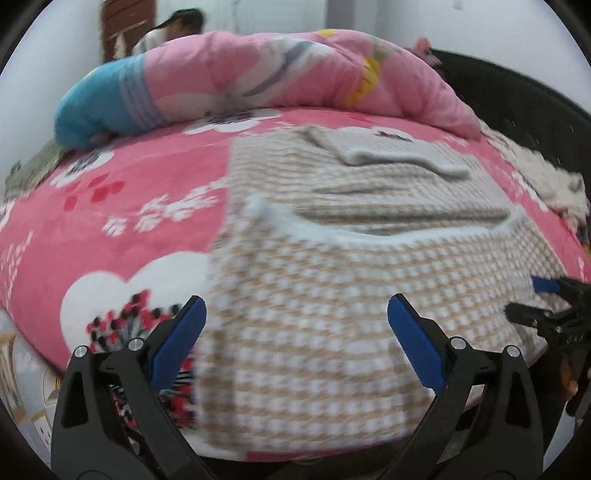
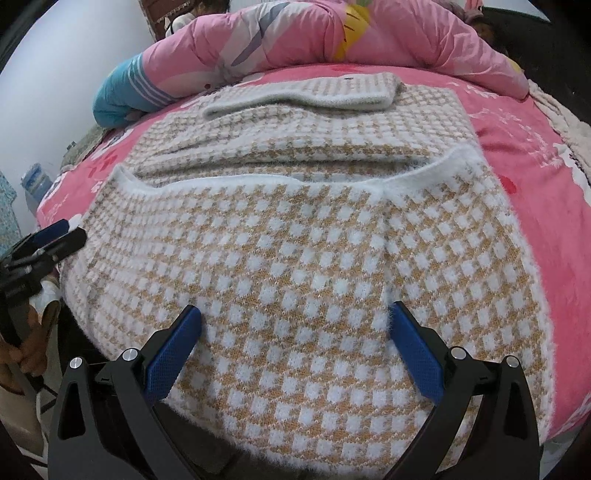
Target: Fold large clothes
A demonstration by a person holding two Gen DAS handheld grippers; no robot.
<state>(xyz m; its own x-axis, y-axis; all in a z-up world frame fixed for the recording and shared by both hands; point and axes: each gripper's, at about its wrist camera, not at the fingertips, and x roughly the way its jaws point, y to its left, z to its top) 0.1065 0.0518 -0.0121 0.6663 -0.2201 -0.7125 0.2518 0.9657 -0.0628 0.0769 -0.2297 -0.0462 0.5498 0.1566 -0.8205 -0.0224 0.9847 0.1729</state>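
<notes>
Sweater [image 2: 295, 258] beneath spread right claw [image 2: 295, 325]

The left wrist view is motion-blurred, so the sweater's [image 1: 314, 295] check pattern smears. Its near hem drops out of sight over the bed's [image 1: 110, 221] near edge. The quilt [image 1: 277, 74] mostly hides a person [image 1: 173, 29] behind the far edge.

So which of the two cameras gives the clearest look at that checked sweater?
The right wrist view: the checked sweater fills it, sharp, white trim plain. In the left wrist view the same sweater is blurred and sits off to the right on the pink bedspread.
</notes>
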